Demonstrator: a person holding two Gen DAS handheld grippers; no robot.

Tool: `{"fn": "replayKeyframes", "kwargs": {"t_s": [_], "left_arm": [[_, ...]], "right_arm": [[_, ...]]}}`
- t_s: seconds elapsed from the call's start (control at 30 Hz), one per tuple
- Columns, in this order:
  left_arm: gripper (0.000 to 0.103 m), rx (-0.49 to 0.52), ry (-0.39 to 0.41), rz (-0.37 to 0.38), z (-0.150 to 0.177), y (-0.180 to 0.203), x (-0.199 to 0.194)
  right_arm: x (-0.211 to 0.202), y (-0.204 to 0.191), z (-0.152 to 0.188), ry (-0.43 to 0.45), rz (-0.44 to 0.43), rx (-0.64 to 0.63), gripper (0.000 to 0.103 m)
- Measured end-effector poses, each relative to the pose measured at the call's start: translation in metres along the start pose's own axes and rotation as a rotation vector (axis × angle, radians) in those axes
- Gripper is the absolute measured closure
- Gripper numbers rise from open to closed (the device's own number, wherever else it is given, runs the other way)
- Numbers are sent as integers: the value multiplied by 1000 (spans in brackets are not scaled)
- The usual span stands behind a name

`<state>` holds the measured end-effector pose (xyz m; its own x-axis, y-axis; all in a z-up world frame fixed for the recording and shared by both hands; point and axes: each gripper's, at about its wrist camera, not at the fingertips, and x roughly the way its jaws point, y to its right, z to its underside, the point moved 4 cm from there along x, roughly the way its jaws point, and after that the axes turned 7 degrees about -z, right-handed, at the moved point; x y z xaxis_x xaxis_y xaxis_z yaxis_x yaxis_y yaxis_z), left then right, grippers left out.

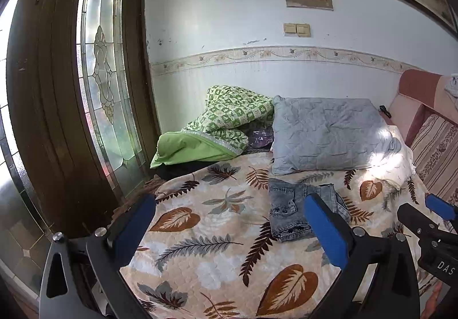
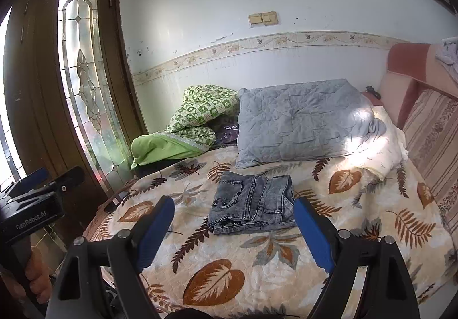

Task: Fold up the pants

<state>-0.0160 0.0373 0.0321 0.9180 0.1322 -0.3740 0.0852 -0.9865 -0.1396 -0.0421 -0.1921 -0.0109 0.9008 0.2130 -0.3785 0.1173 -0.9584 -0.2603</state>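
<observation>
From your left wrist view, your left gripper (image 1: pixel 229 230) has its blue pads spread wide with nothing between them. The folded grey pants (image 1: pixel 292 213) lie on the leaf bedspread (image 1: pixel 214 247), partly behind your right-side pad. A grey pillow (image 1: pixel 329 133) sits just past them. Your right gripper (image 1: pixel 423 210) pokes in at the right edge.

From your right wrist view, your right gripper (image 2: pixel 233 233) is spread wide too, gripping nothing. The pants (image 2: pixel 253 201) lie folded in a neat bundle on the bedspread (image 2: pixel 357 219), in front of the pillow (image 2: pixel 300 121). Your left gripper (image 2: pixel 48 178) shows at the left edge, and you can't tell its jaws from here.
</observation>
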Motion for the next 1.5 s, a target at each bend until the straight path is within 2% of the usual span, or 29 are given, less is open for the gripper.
{"fn": "replayKeyframes", "kwargs": {"t_s": [0.33, 0.9, 1.13, 1.5], "left_arm": [[0, 14, -23, -6, 1, 2, 11], [0, 49, -85, 1, 4, 24, 49], [0, 46, -87, 8, 2, 23, 57], [0, 27, -67, -15, -6, 10, 61]], "right_arm": [[23, -14, -2, -27, -39, -21, 16], [51, 26, -1, -58, -31, 71, 15], [58, 32, -3, -57, 0, 56, 15], [66, 22, -6, -52, -6, 11, 15]]}}
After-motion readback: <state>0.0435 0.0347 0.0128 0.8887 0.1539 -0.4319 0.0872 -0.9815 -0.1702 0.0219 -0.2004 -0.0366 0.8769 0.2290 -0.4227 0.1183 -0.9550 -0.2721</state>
